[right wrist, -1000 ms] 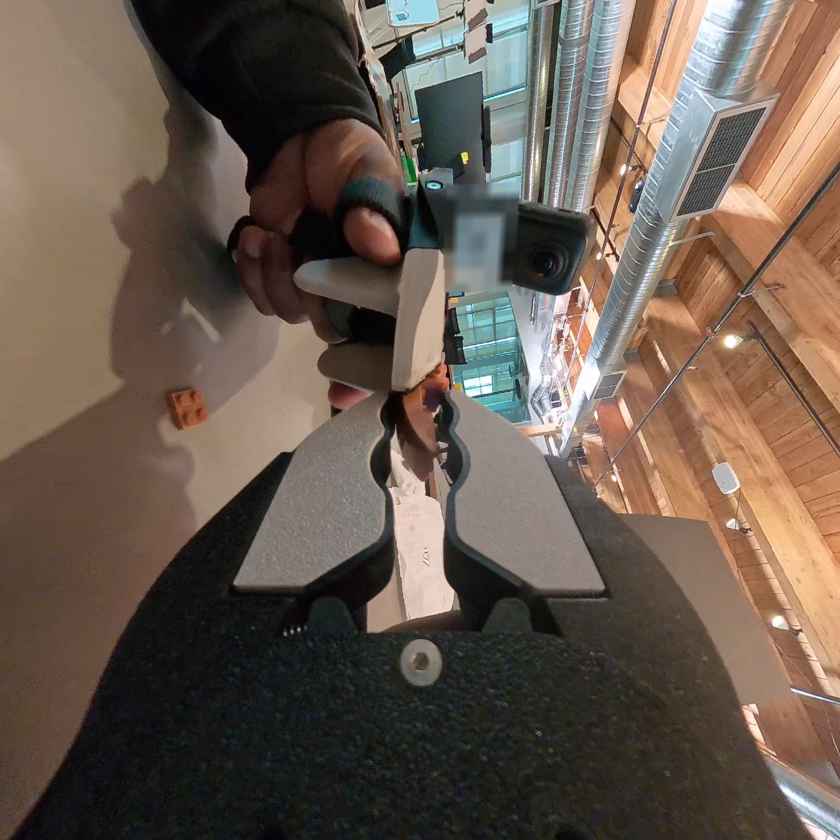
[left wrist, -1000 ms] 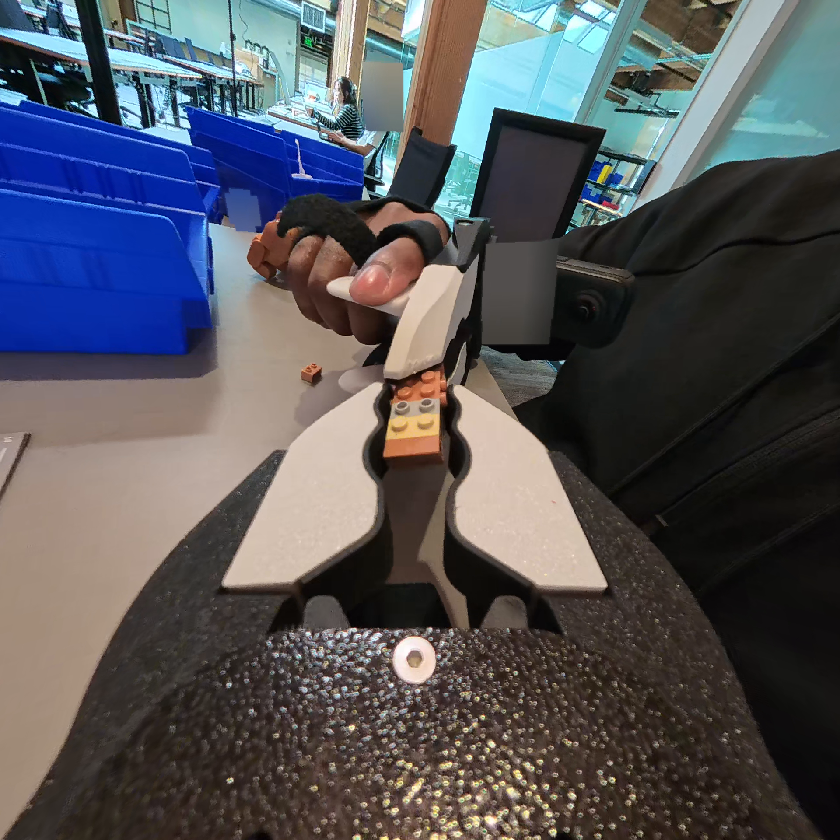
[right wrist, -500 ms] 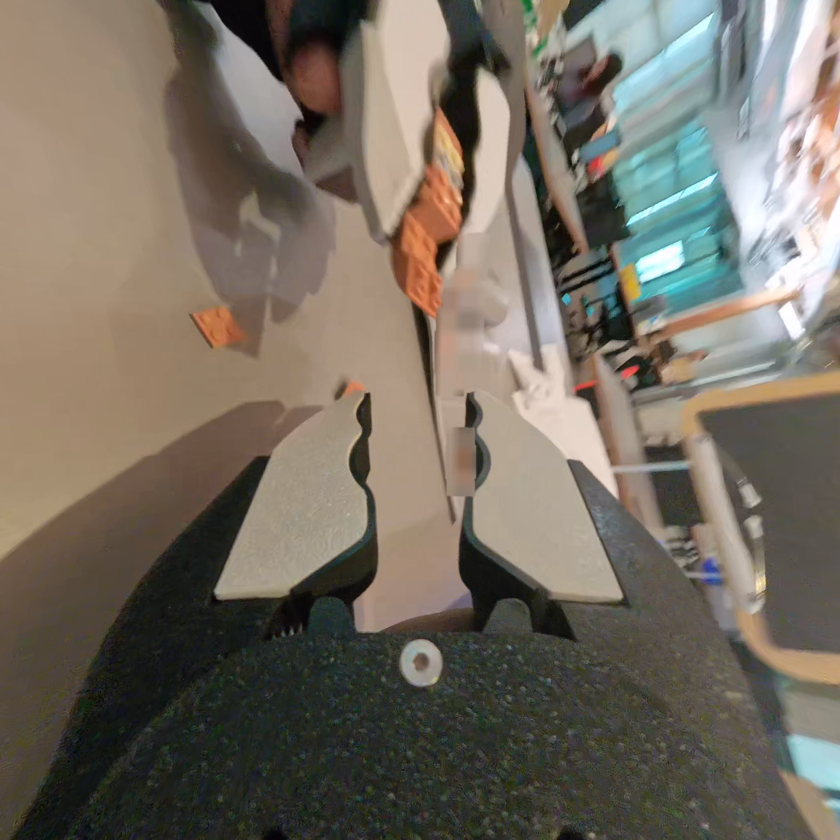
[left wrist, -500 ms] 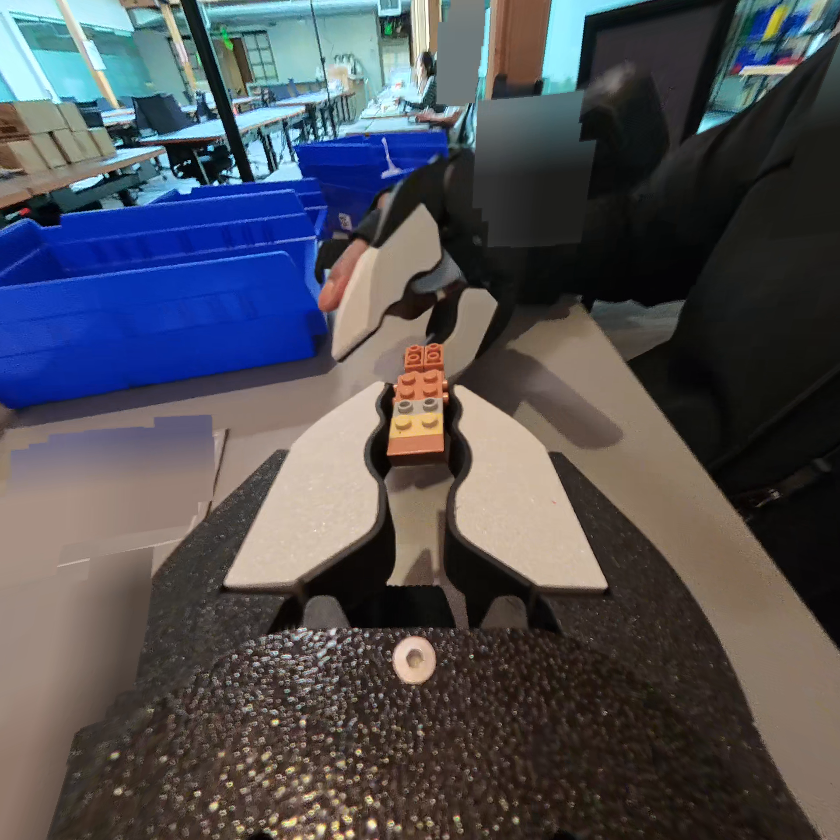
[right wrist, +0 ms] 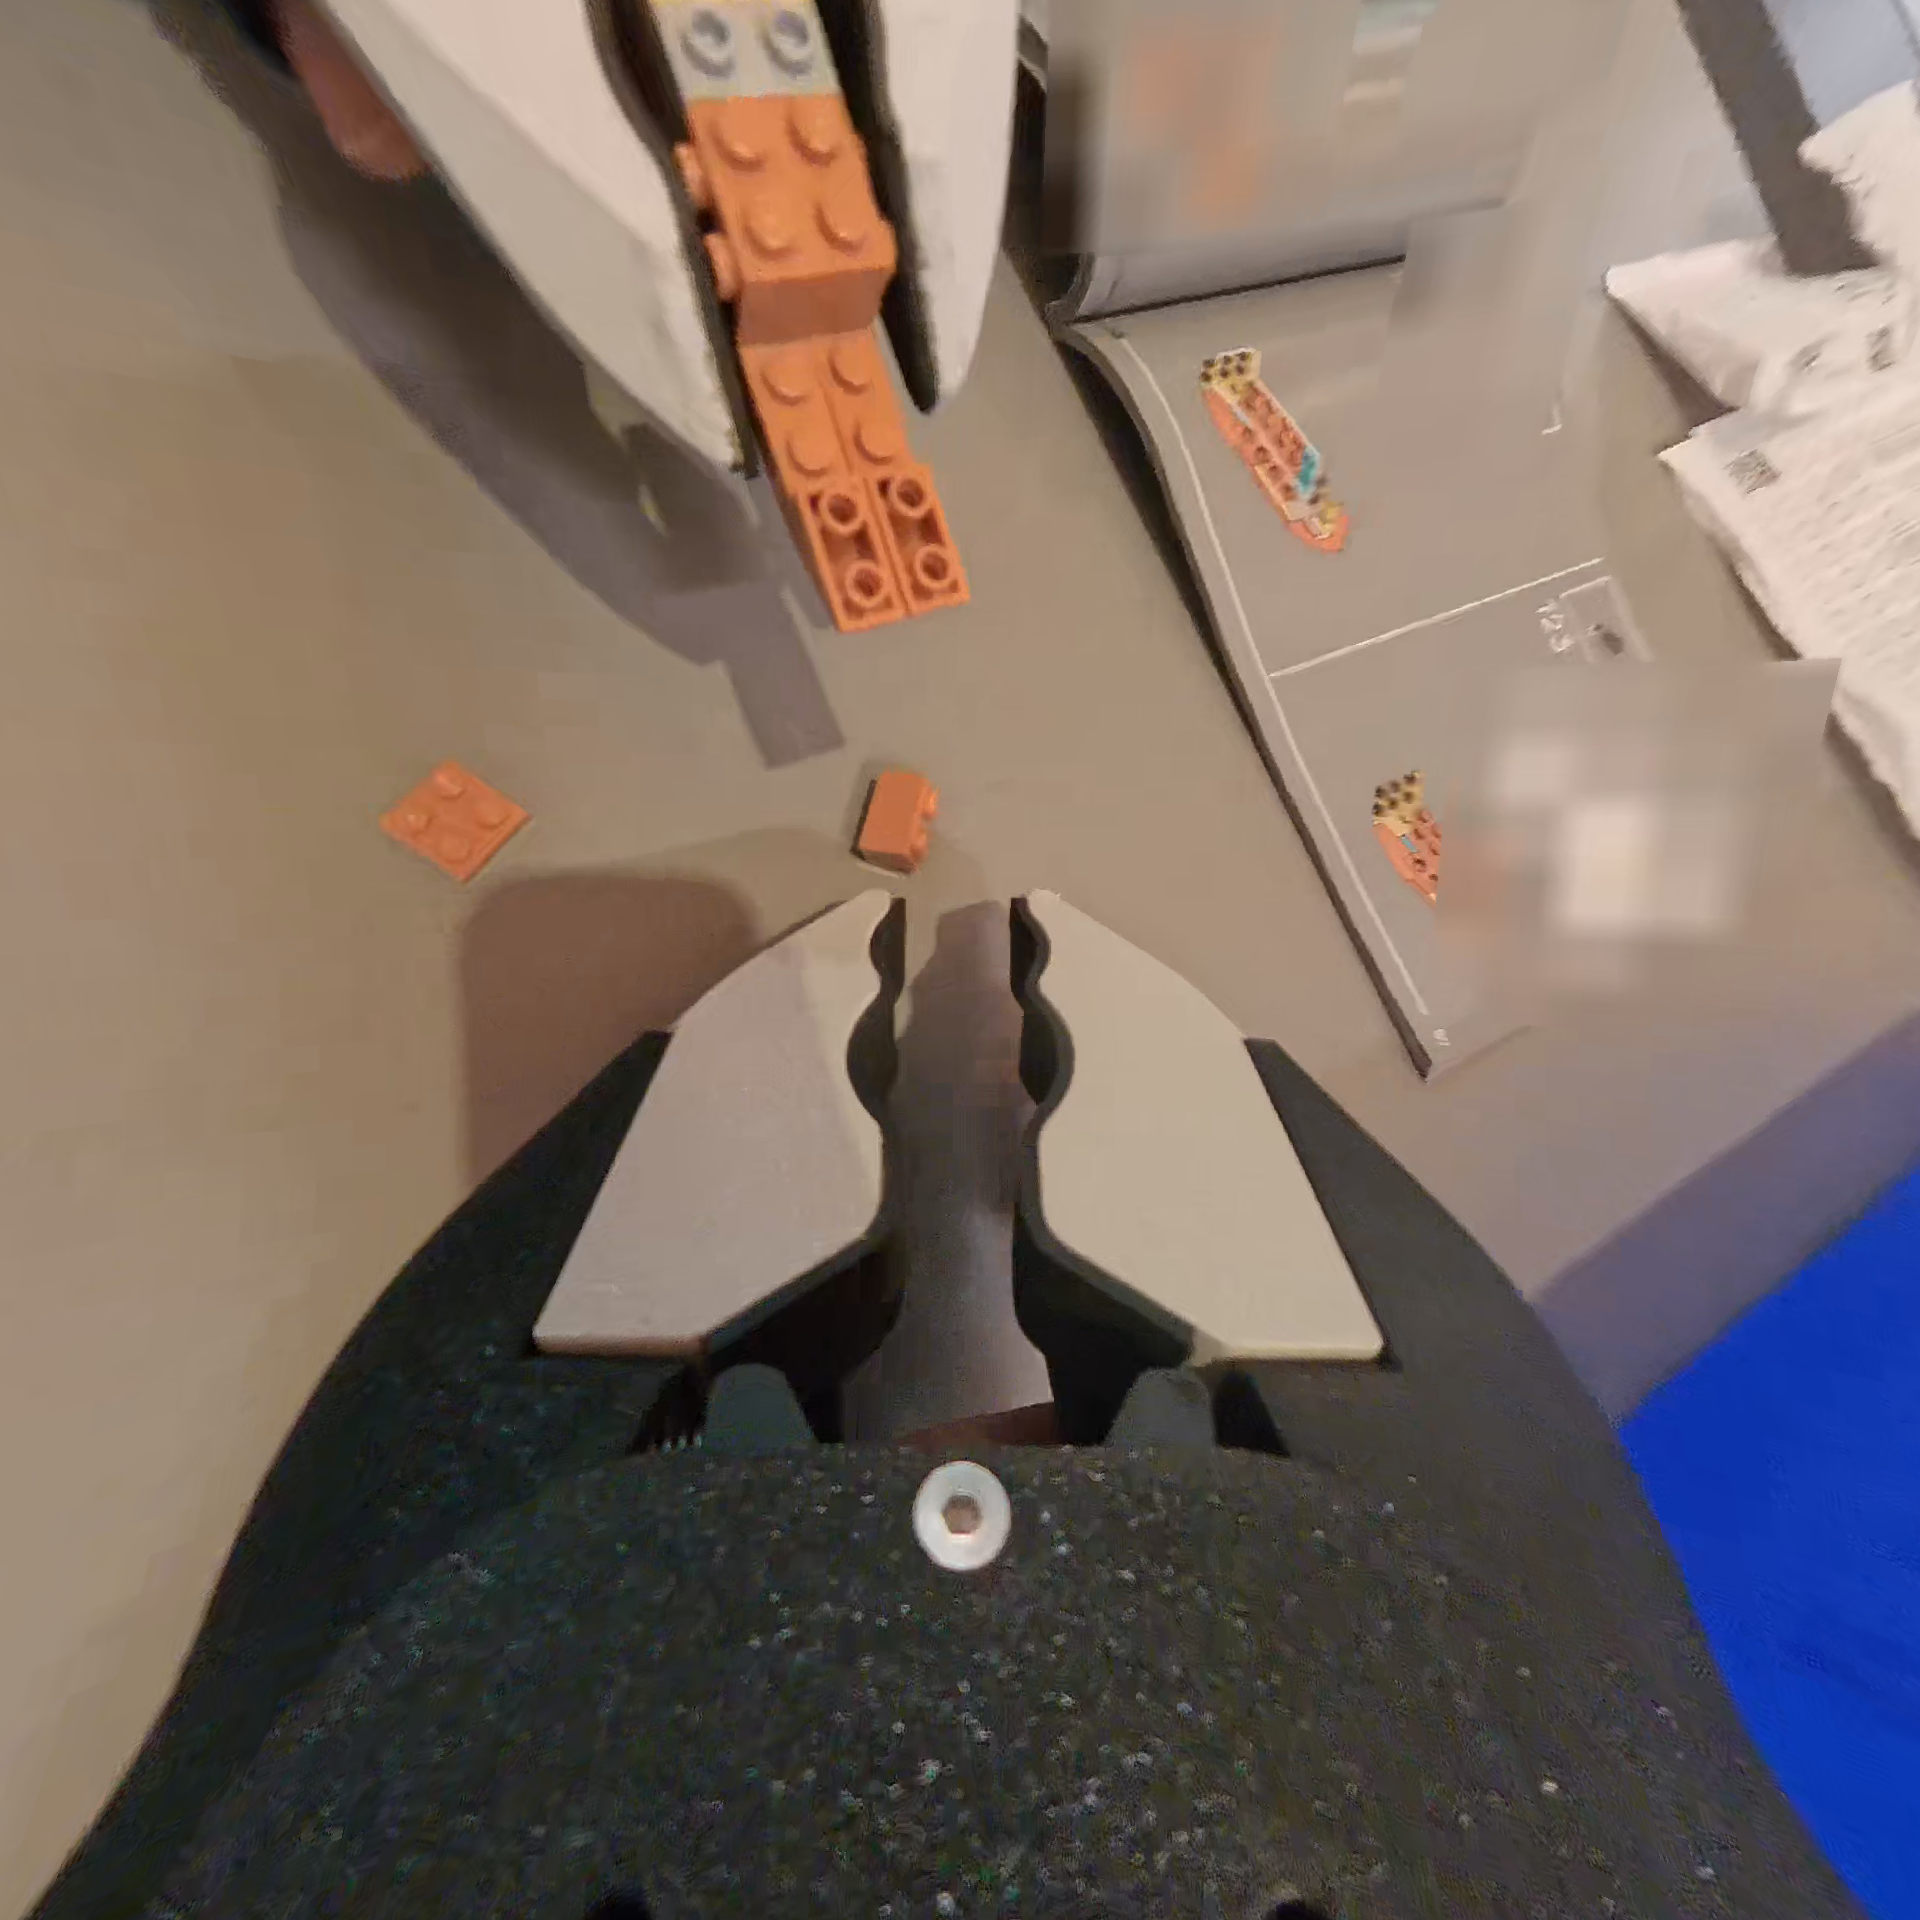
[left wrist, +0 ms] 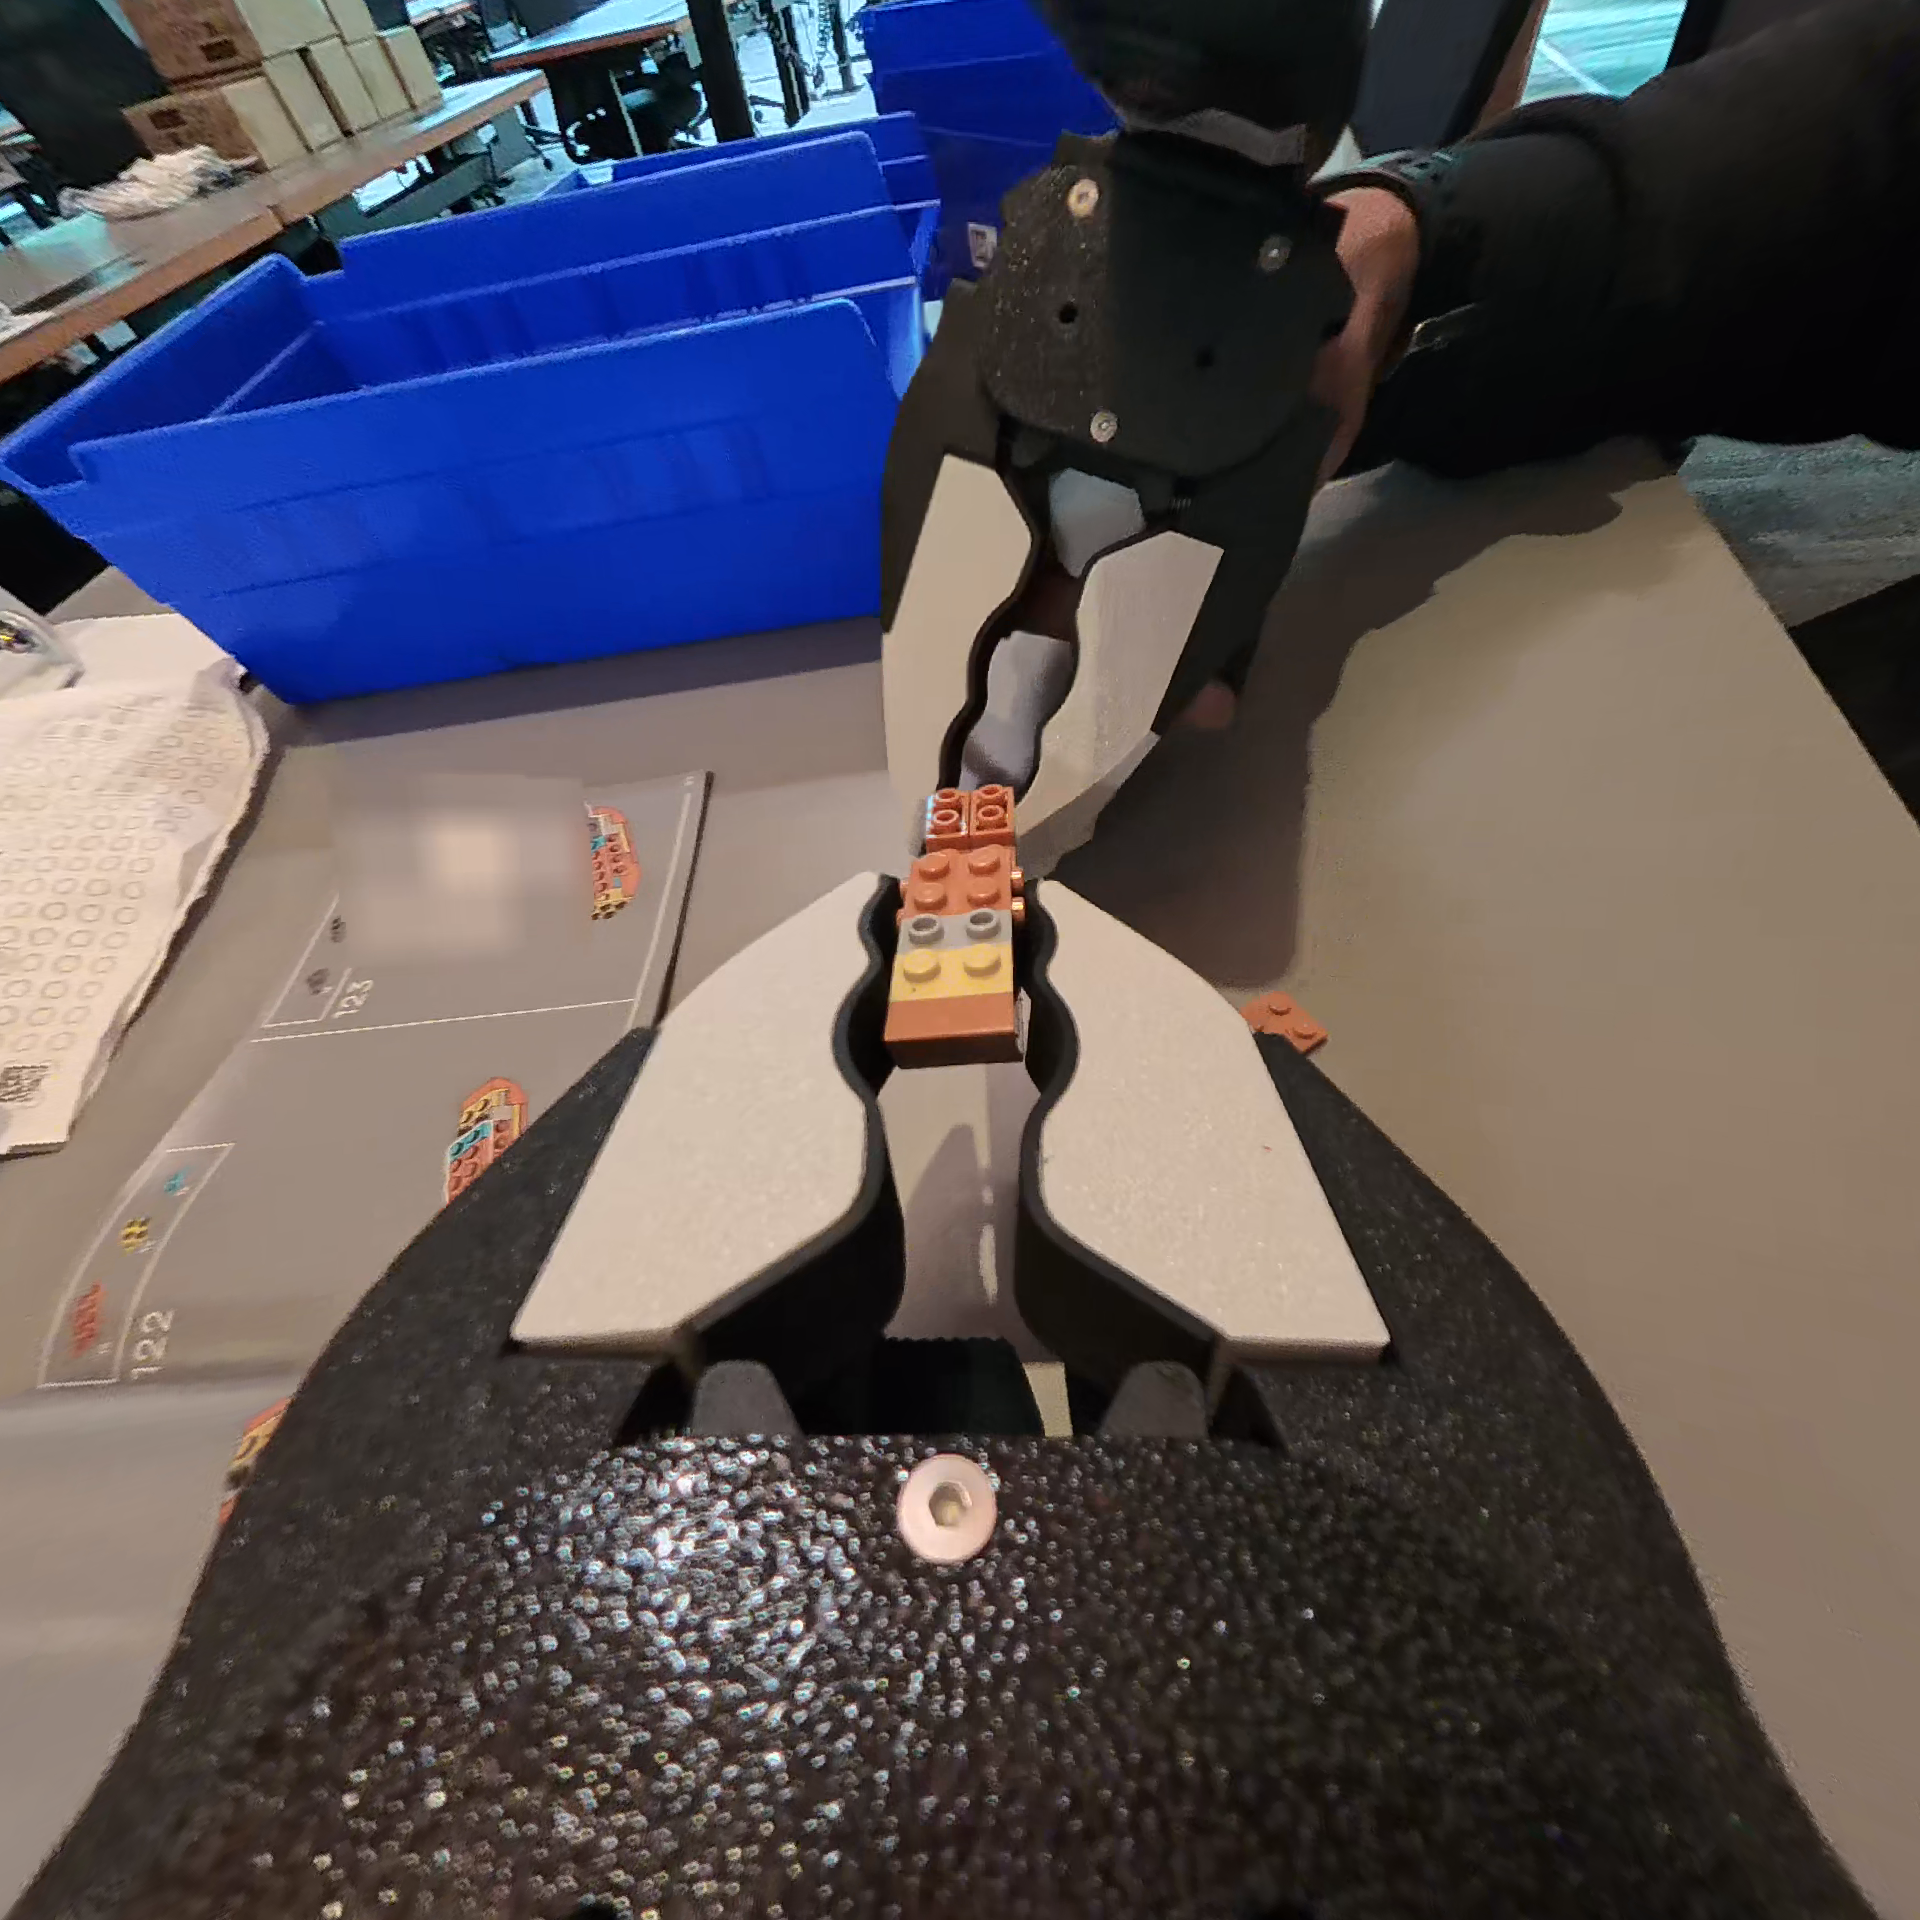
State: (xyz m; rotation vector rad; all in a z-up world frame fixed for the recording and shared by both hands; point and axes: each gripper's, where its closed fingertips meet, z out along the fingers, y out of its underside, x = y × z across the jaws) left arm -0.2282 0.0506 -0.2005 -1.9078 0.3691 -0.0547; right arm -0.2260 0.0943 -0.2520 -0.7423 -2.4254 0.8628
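Gripping a stepped orange, grey and yellow brick assembly (left wrist: 951, 951), the left gripper (left wrist: 954, 894) is holding it above the grey table (left wrist: 1507, 935).
The right gripper (right wrist: 954, 904) is hovering with fingers apart, grasping nothing, near a small orange brick (right wrist: 896, 818) and an orange plate (right wrist: 454, 818).

Each wrist camera looks forward and down along its own fingers, close above the grey table (left wrist: 1558, 935); facing opposite ways, both views share the brick assembly (left wrist: 951, 956) and instruction booklet (right wrist: 1455, 582).
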